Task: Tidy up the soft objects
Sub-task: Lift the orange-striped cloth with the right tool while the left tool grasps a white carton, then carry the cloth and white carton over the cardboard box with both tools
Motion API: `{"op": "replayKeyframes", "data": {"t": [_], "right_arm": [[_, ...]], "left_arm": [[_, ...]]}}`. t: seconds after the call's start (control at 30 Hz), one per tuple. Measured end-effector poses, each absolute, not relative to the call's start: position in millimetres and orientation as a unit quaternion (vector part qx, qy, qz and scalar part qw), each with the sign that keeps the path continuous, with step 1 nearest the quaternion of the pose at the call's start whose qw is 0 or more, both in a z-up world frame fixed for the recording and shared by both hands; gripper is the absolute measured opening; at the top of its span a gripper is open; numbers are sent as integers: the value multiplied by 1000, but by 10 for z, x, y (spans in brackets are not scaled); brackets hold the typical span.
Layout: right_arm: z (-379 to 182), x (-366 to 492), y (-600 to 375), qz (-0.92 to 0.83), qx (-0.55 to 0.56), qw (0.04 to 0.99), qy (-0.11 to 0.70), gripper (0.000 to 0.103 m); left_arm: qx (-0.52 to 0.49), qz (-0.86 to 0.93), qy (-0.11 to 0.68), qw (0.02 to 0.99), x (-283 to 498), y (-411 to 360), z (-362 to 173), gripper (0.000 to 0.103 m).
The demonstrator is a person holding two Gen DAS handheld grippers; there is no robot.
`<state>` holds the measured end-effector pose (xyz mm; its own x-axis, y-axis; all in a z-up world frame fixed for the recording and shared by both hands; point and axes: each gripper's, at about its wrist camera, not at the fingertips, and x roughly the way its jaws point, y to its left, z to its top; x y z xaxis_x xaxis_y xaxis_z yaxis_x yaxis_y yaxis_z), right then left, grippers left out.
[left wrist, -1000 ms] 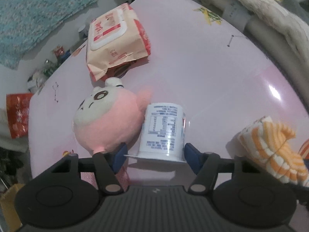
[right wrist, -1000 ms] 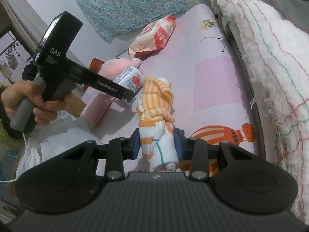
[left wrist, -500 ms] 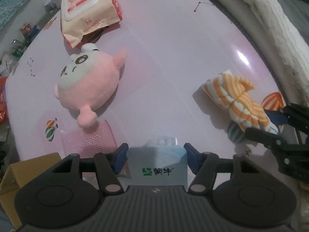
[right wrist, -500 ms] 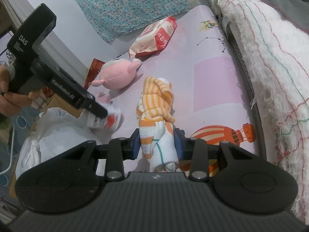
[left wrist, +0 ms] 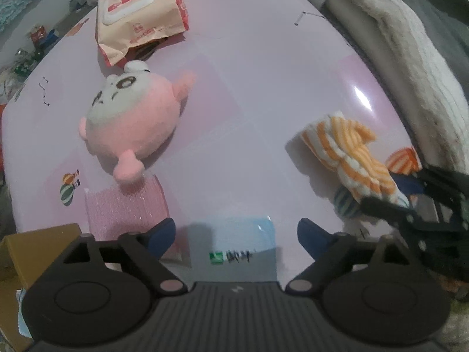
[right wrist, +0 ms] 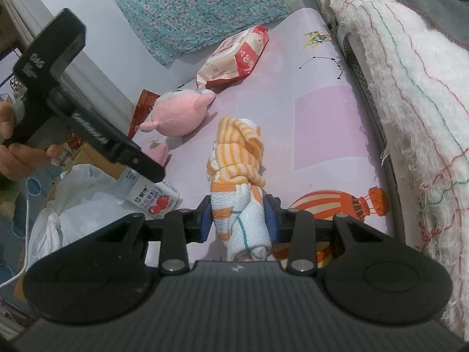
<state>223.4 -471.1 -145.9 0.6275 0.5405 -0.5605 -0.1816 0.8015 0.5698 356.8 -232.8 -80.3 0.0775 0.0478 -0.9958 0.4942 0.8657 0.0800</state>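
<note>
My left tool (left wrist: 236, 233) has just spread its jaws; the strawberry milk carton (right wrist: 151, 196) is free between them, off the desk's (left wrist: 263, 88) edge above a white bag (right wrist: 76, 205). My right tool (right wrist: 239, 215) is clamped on the striped towel (right wrist: 237, 158) mid-desk. Next I'd lift that towel; the pink plush (left wrist: 132, 123) waits near the desk's left edge.

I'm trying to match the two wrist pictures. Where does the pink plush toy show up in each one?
Left wrist view: the pink plush toy lies left of centre on the pink table, just below the wipes pack.
Right wrist view: the plush toy is at centre-left, near the table's left edge.
Shared landmark: the orange striped towel.
</note>
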Motion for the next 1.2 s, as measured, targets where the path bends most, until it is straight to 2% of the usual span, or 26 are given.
{"op": "replayKeyframes", "data": {"t": [0.1,0.13,0.23,0.5,0.73,0.97,1.2], "right_arm": [[-1455,2233,-4708,209,240,870,376,38],[-1453,2233,-4706,209,241,870,375,40],[-1457,2239,-4675,204,238,873,373,40],[-1404,2257,-4645,174,260,871,378,32],[-1192,2189,-4816,165,329,858,358,31],[-680,1947,-4844,181,363,858,315,31],[-77,1791,-4260,270,343,852,290,31]], "left_arm": [[217,-162,656,705,3458,-2315,-801,92],[219,-161,653,707,3414,-2305,-785,88],[221,-148,652,710,3392,-2265,-823,65],[183,-154,631,738,3375,-2148,-694,64],[99,-169,588,785,3293,-1863,-197,64],[19,-163,522,837,2899,-1118,533,64],[-42,-106,463,879,2286,-106,1031,64]]}}
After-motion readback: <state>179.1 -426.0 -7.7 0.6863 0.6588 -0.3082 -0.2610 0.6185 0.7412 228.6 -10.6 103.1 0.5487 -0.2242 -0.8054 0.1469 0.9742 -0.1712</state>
